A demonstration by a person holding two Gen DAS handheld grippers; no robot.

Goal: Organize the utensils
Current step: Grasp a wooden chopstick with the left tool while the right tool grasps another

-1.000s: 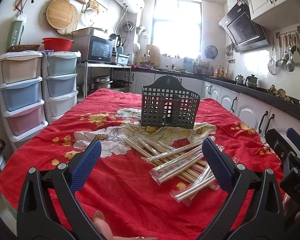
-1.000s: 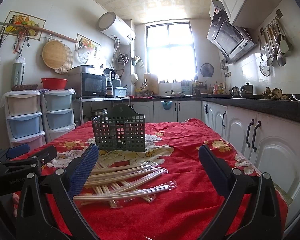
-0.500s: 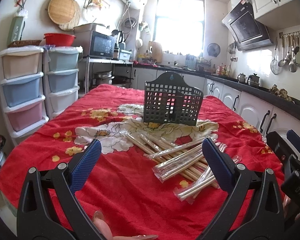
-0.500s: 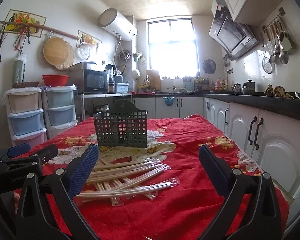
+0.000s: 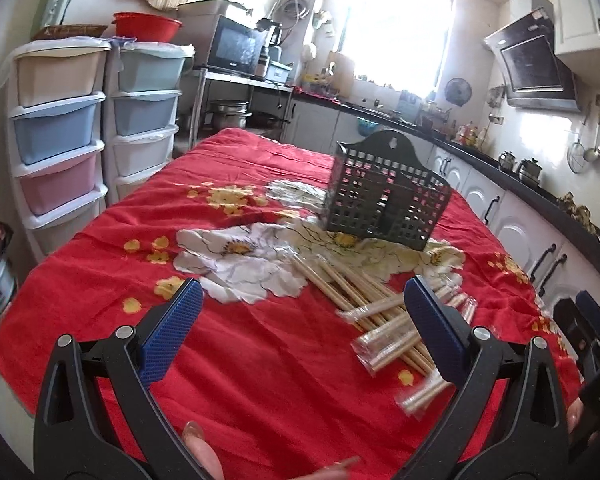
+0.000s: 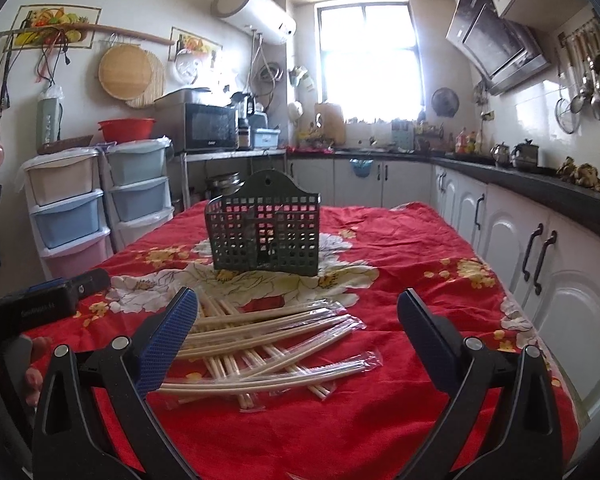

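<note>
Left wrist view: my left jaws [image 5: 302, 330] gape wide, empty, above the red cloth [image 5: 260, 360] on the desk. The chopsticks [image 5: 380, 312] lie in a loose pile ahead and to the right, blurred, most seemingly in clear sleeves. The basket [image 5: 384, 196] stands upright beyond them.

Right wrist view: my right jaws [image 6: 298, 328] are also spread and hold nothing. The chopsticks [image 6: 268, 344] lie crisscrossed just ahead between the pads, the basket [image 6: 266, 232] behind them
</note>
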